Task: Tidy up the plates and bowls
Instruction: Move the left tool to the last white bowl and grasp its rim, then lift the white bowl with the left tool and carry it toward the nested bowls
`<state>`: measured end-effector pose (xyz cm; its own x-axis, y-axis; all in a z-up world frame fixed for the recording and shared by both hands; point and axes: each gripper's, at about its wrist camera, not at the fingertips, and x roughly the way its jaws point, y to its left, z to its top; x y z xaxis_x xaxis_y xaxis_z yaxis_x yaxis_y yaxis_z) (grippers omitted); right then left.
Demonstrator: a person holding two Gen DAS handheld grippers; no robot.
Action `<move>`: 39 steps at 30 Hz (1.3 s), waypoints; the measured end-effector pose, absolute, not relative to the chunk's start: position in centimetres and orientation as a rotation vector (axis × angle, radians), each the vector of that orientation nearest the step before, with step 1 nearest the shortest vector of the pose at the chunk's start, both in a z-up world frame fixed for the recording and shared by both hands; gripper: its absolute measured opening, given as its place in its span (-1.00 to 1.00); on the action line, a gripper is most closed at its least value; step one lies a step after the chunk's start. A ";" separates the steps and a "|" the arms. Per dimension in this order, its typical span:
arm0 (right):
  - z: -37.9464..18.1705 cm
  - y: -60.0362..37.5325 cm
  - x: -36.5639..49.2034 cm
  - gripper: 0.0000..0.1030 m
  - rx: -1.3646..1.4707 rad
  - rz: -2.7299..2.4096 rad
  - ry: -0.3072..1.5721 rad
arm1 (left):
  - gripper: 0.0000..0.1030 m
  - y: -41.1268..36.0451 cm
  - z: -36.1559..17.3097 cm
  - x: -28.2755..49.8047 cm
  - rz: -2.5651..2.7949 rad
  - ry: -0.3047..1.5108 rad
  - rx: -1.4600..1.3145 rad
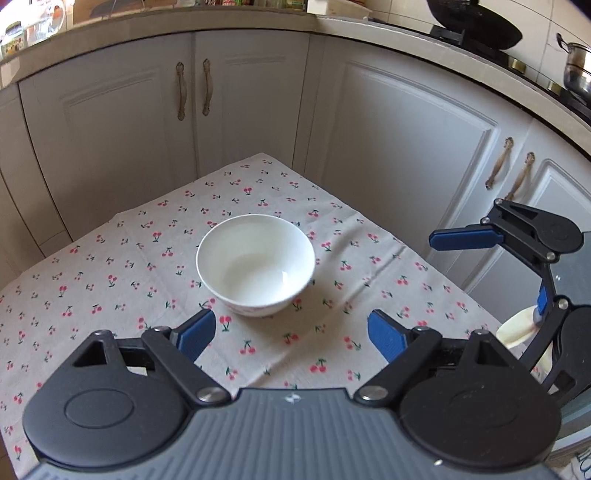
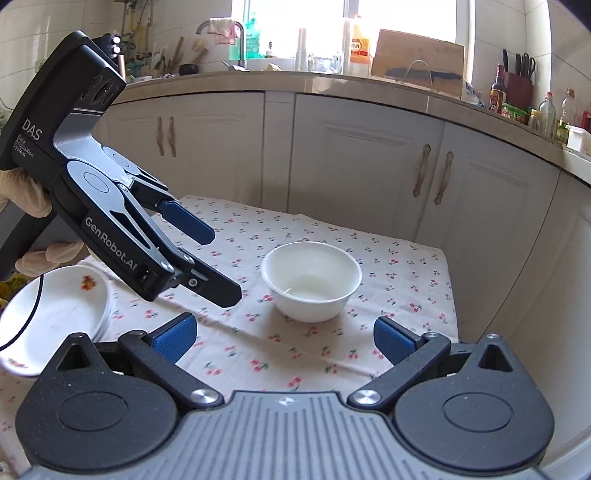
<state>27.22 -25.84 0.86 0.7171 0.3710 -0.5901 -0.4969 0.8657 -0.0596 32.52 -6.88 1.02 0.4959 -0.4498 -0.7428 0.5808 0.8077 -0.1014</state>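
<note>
Both hand-held grippers, left point(image 1: 291, 334) and right point(image 2: 284, 338), gaped empty; closing off-centre might have tipped the white bowl point(image 1: 255, 265) off the tabletop point(image 1: 110, 280).

1. A white bowl point(image 1: 255, 265) stands upright and empty on the cherry-print cloth point(image 1: 110, 280) covering the surface.
2. The left gripper point(image 1: 291, 336) hovers near it, jaws apart, holding nothing.
3. The right gripper point(image 1: 491, 273) shows at the right edge, also spread.

Cherry-print tablecloth point(image 1: 110, 280), white cabinets point(image 2: 369, 166), a wok point(image 1: 476, 22).
</note>
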 end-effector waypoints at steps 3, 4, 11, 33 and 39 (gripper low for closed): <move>0.3 -25.8 29.0 1.00 -0.225 0.501 0.611 | 0.73 -7.4 0.4 34.6 -0.619 0.862 0.156; 0.1 -25.8 29.5 1.00 -0.226 0.509 0.620 | 0.73 -7.5 0.2 35.3 -0.611 0.863 0.153; -1.9 -25.5 33.4 1.00 -0.237 0.523 0.673 | 0.73 -7.8 -1.3 39.6 -0.593 0.905 0.095; -5.4 -24.0 38.0 0.93 -0.263 0.571 0.707 | 0.66 -9.5 -3.9 43.8 -0.672 0.938 0.172; -5.6 -23.6 37.8 0.84 -0.277 0.585 0.699 | 0.65 -9.6 -4.1 43.7 -0.688 0.939 0.194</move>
